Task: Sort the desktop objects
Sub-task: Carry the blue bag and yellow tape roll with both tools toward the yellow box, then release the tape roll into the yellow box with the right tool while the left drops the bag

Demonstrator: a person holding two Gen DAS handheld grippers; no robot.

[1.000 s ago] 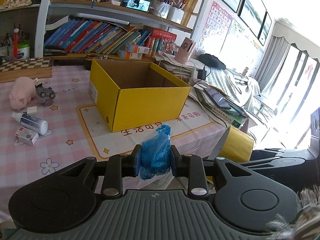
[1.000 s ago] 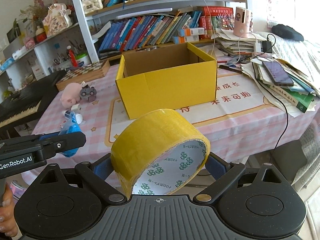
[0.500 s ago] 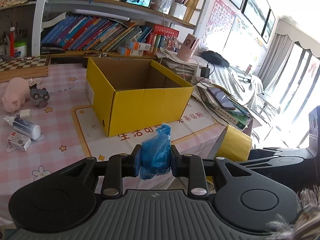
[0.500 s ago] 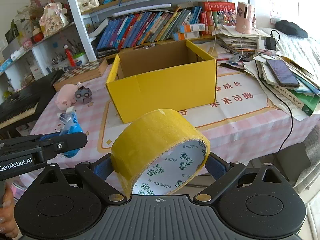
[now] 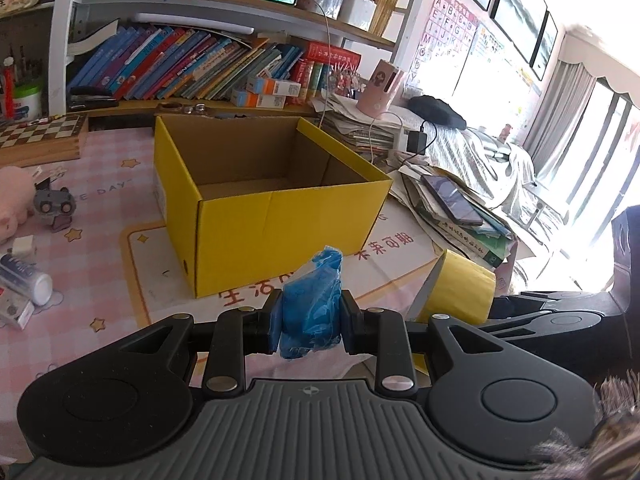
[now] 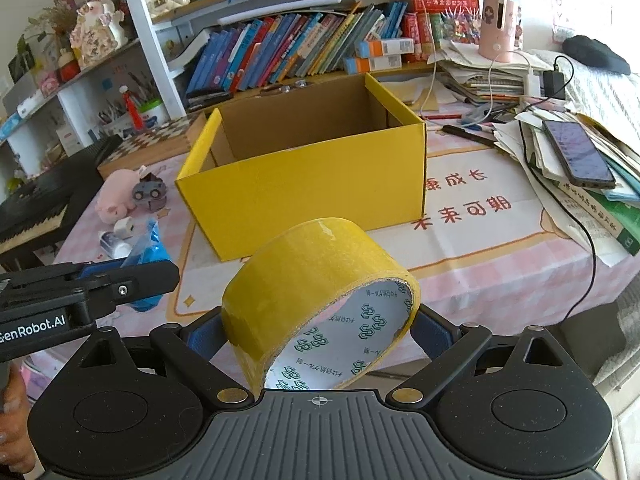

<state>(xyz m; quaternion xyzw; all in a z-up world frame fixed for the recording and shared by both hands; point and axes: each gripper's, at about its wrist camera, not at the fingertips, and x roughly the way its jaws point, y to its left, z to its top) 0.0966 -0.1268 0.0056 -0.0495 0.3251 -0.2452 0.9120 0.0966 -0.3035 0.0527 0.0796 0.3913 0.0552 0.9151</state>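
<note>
A pink pig [image 6: 116,200], a toy car [image 6: 149,191] and a bottle [image 5: 24,280] lie at frame left beside an open yellow box [image 6: 312,176] at centre, with nothing between it and the left gripper [image 5: 310,316] clenching a blue bag [image 5: 314,304] or the right gripper [image 6: 318,332] clamping a tape roll [image 6: 316,284] at the bottom.

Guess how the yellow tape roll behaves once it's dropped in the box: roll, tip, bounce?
The yellow tape roll looks stiff: the right gripper hasn't crushed its ring. Being round, it may roll if it lands on edge. The yellow box has walls that should stop it.
</note>
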